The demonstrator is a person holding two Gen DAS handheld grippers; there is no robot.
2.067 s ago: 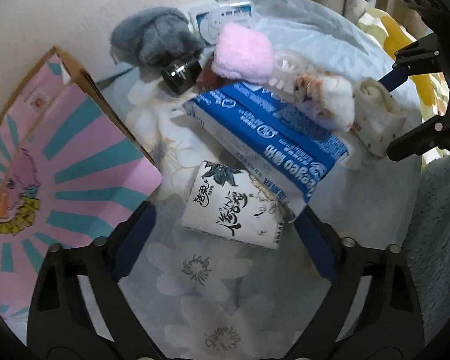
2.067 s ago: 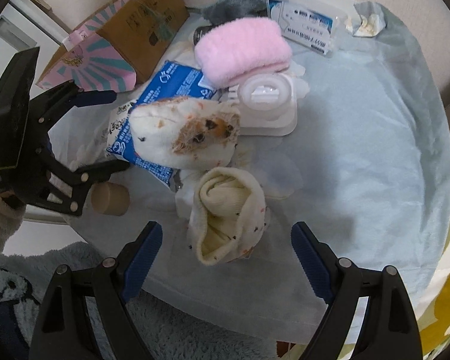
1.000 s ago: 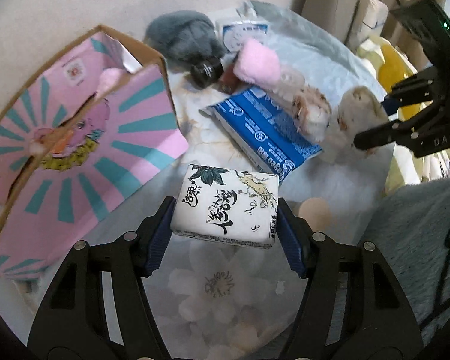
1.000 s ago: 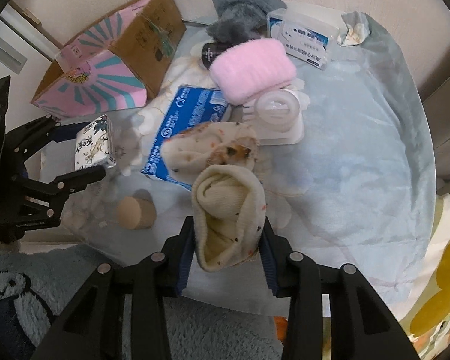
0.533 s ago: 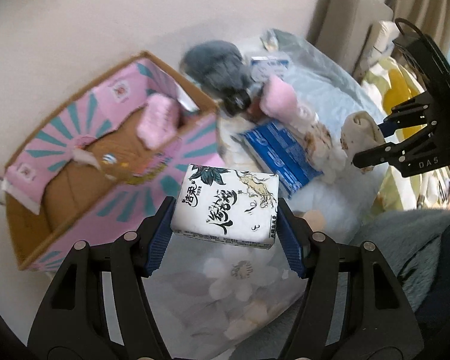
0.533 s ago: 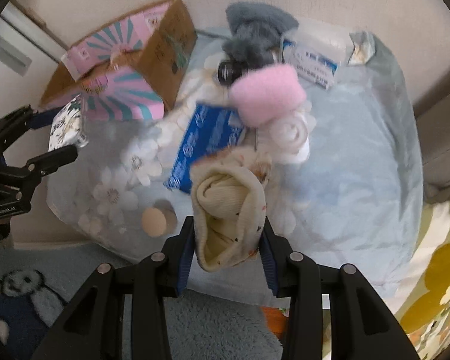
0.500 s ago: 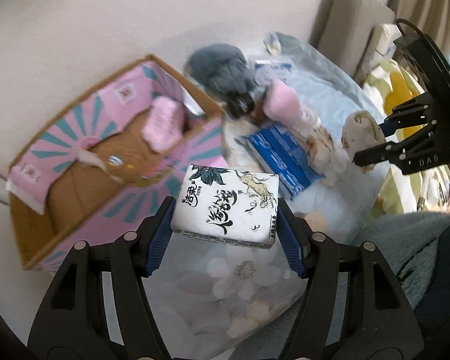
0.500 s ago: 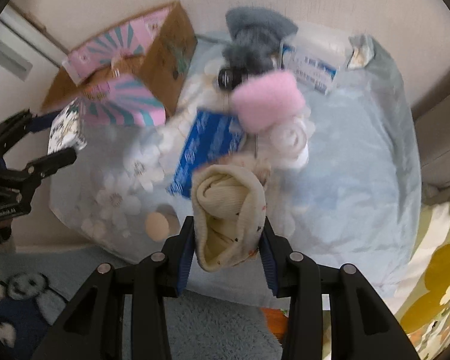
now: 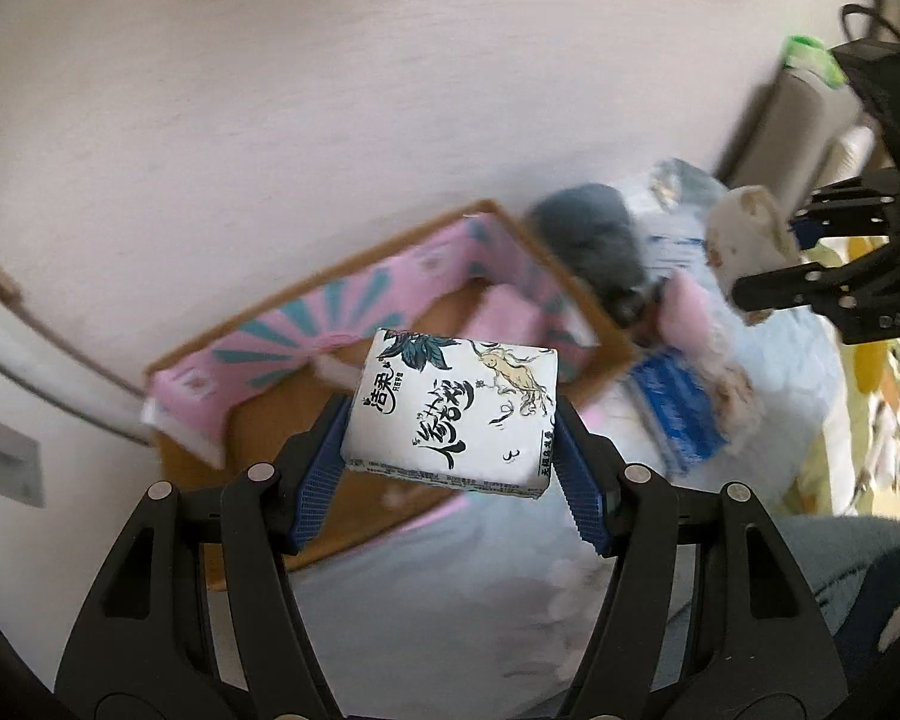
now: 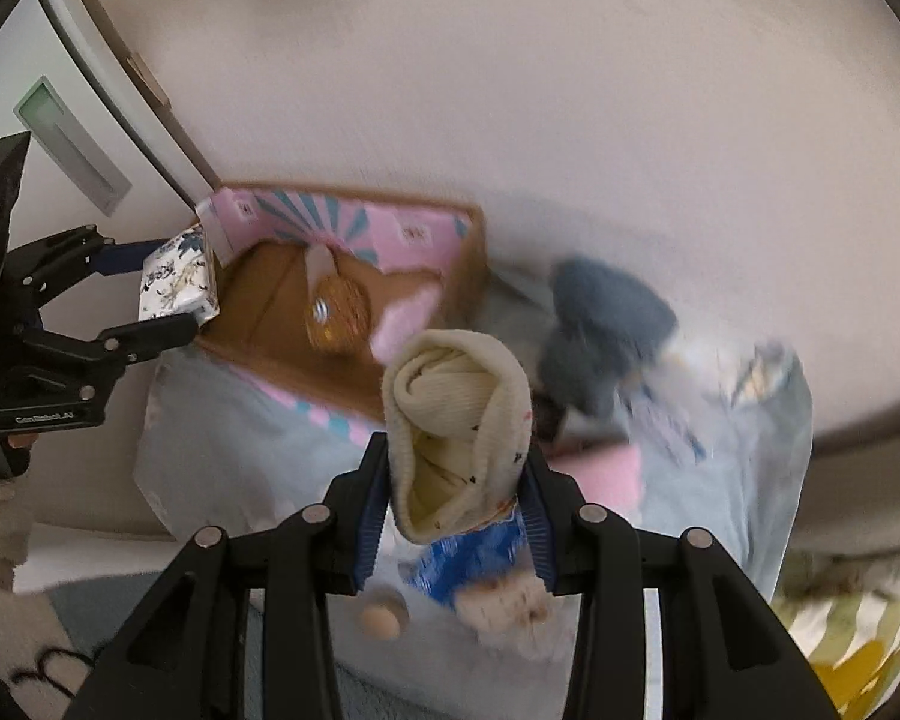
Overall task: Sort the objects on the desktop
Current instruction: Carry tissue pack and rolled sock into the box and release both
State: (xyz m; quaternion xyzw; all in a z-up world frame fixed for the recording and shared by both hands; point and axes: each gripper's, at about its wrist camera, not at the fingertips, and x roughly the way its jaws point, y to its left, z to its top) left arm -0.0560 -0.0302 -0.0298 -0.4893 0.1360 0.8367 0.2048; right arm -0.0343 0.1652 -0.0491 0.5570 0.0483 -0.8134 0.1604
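Note:
My left gripper (image 9: 450, 450) is shut on a white tissue pack (image 9: 450, 414) with black script, held in the air above the open pink-and-teal cardboard box (image 9: 306, 312). My right gripper (image 10: 456, 486) is shut on a rolled cream sock (image 10: 456, 414), raised over the table next to the same box (image 10: 354, 216). In the right wrist view the left gripper (image 10: 168, 294) shows at the left with the tissue pack (image 10: 177, 282) by the box's near corner. The right gripper (image 9: 804, 252) with the sock (image 9: 744, 228) appears at the right of the left wrist view.
Inside the box lie a pink cloth (image 9: 510, 312) and an amber round thing (image 10: 336, 312). On the pale blue tablecloth (image 10: 720, 480) lie a grey fluffy item (image 10: 606, 324), a blue packet (image 9: 684, 414), a pink towel (image 10: 606, 474), a patterned sock (image 10: 510, 606) and a small wooden cylinder (image 10: 381, 618). A wall stands behind.
Both grippers closed on their objects and rose from the table, swinging left toward the box. The tissue pack now hangs over the box opening; the sock hangs beside the box.

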